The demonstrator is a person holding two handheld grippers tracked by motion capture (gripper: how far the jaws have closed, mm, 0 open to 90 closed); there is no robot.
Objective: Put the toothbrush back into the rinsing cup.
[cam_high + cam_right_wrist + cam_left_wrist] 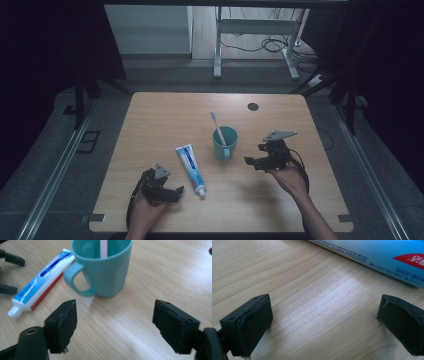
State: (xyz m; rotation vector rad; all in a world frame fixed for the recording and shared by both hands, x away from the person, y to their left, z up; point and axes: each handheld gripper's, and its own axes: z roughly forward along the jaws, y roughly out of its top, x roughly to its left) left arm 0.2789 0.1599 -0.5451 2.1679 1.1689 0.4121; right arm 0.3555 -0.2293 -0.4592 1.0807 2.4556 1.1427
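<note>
**Right gripper spread wide, facing the cup; left gripper idle beside the toothpaste**

Your right gripper (256,161) sits just right of the teal cup (225,143), not touching it. In the right gripper view its jaws stand wide apart with only bare wood between them; the cup (105,272) stands upright ahead of them, handle turned toward that view's left. Nothing is held.

The pink toothbrush (218,128) stands in the cup, leaning up and to the left in the high view, bristle end topmost.

The toothpaste tube (191,169) lies flat on the wooden table (165,115), just left of the cup and apart from it, cap end toward you. In the right gripper view the tube (41,283) lies to the left of the handle.

Your left gripper (172,192) rests low on the table near your edge, left of the tube's cap end. Its jaws are wide, nothing between them; the left gripper view shows the tube (384,255) across the top, beyond the pads and clear of them.

A dark round spot (253,106) marks the table's far side.
</note>
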